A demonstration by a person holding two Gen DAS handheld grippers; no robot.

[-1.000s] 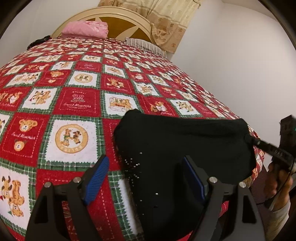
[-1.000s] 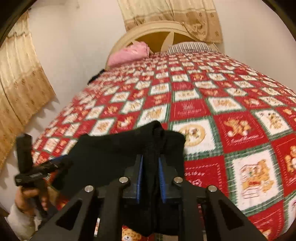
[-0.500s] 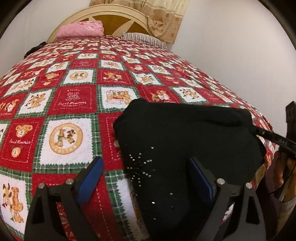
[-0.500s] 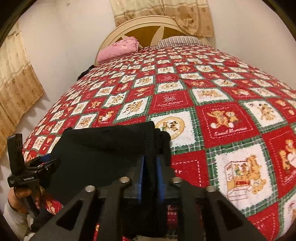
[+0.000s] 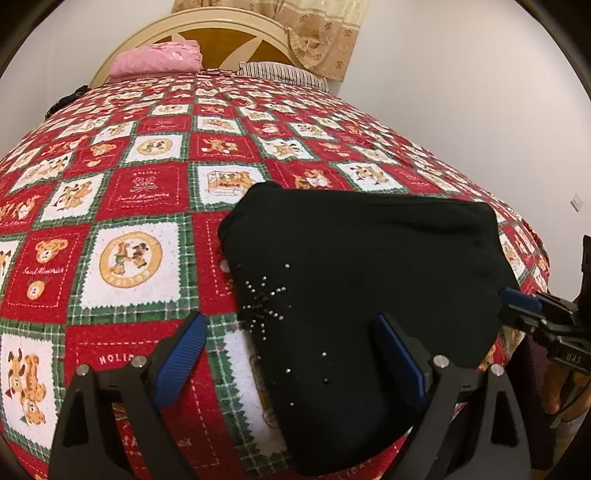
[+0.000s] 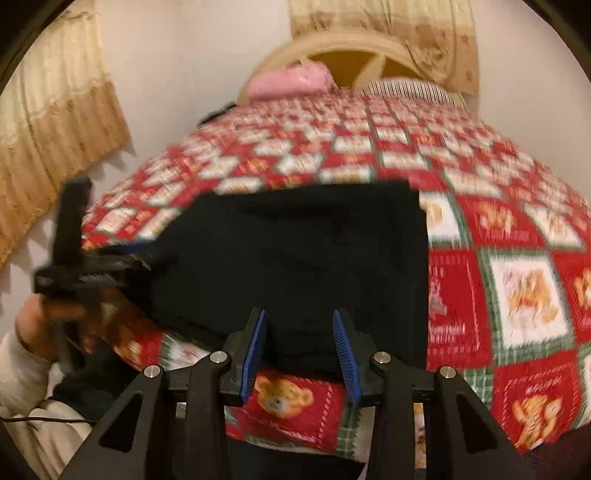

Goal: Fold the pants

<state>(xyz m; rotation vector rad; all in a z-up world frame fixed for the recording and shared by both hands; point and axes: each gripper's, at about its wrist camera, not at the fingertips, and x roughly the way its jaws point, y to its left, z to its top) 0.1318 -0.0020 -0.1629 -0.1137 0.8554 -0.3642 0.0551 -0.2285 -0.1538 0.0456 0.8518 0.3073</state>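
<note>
Pants: the black pants (image 5: pixel 362 273) lie folded in a flat bundle on the bed (image 5: pixel 140 199), near its front edge, directly in front of both claws.
Left claw: the left claw (image 5: pixel 291 354) is released, with its blue pads wide apart; the left pad stands over the bare quilt, the right pad over the cloth, and neither presses on the pants.
Right claw: the right claw (image 6: pixel 300 347) is opening; the near edge of the pants shows between its blue pads, but the pads do not squeeze the cloth.
Studs: small shiny studs (image 5: pixel 264 299) on the pants form a star shape just ahead of the left claw, between its pads.
Quilt: red, white and green squares with bear pictures lie on both sides of the claws.
Pink pillow: the pink pillow (image 5: pixel 157 61) rests far ahead of the claws, at the headboard (image 5: pixel 221 31).
Person: one hand (image 6: pixel 40 325) with a pale sleeve holds the left claw's handle, left of the right claw.
</note>
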